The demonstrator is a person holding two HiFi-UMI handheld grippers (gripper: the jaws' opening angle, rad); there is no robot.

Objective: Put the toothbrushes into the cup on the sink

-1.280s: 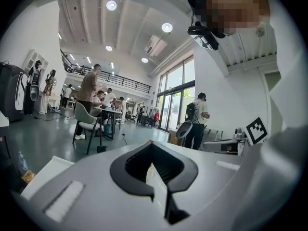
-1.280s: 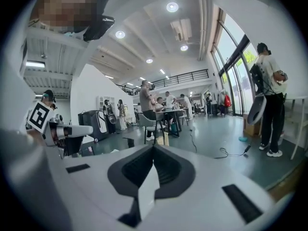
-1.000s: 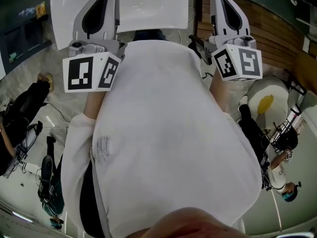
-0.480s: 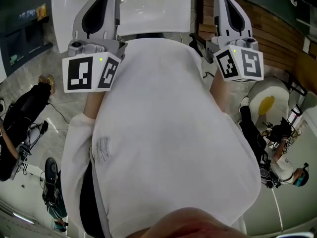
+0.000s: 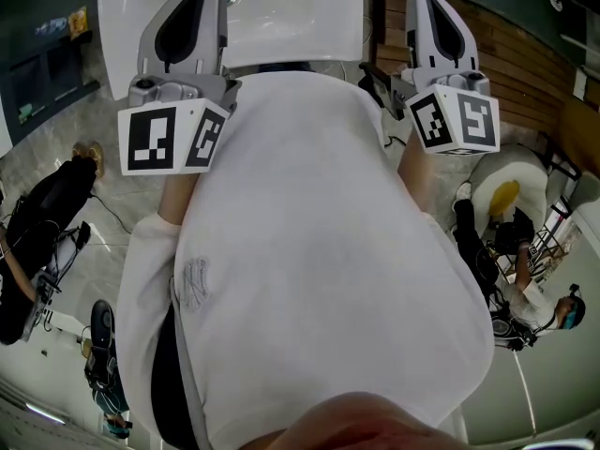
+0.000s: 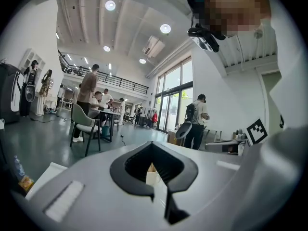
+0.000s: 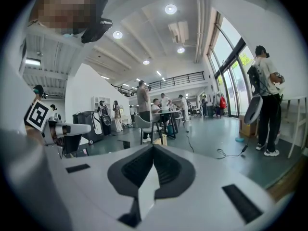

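Left grey two-jaw gripper [image 6: 152,148]: fingers pressed together at the tips; right grey two-jaw gripper [image 7: 153,150]: same, nothing pinched; white rectangular sink basin [image 5: 281,17] just ahead of both fingertips.

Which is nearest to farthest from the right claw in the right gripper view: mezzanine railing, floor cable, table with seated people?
1. floor cable: low right on the floor, closest beyond the right claw.
2. table with seated people: centre, mid-room.
3. mezzanine railing: high up at the far end of the hall.
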